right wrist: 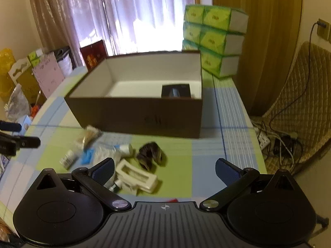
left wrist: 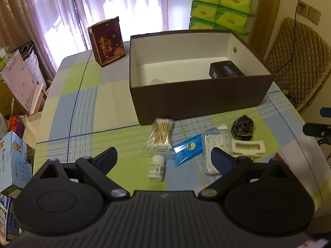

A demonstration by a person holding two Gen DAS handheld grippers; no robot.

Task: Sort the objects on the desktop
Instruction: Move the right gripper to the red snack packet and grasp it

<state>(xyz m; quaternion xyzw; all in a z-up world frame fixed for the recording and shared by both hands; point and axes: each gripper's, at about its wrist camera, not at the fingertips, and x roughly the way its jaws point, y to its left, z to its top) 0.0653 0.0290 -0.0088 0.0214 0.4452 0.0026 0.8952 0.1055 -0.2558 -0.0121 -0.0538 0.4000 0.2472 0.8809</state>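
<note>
A brown open box point(left wrist: 198, 101) point(right wrist: 132, 113) stands mid-table with a black box point(left wrist: 224, 69) point(right wrist: 175, 91) inside at its right. In front of it lie a bag of cotton swabs point(left wrist: 160, 137), a white pill bottle point(left wrist: 156, 167) point(right wrist: 67, 159), a blue packet point(left wrist: 186, 149), a clear case of floss picks point(left wrist: 215, 144), a cream hair clip point(left wrist: 247, 147) point(right wrist: 135, 175) and a dark hair clip point(left wrist: 243, 127) point(right wrist: 150, 155). My left gripper point(left wrist: 163, 157) hovers open above the pill bottle. My right gripper point(right wrist: 165, 168) is open, with the cream clip just inside its left finger.
A red gift bag point(left wrist: 107, 41) stands at the table's far left. Green tissue packs point(left wrist: 223, 8) point(right wrist: 215, 39) are stacked behind the box. A quilted chair point(left wrist: 300, 62) stands right of the table, and cartons point(left wrist: 18, 78) crowd the floor to the left. Cables and a power strip point(right wrist: 275, 142) lie on the floor.
</note>
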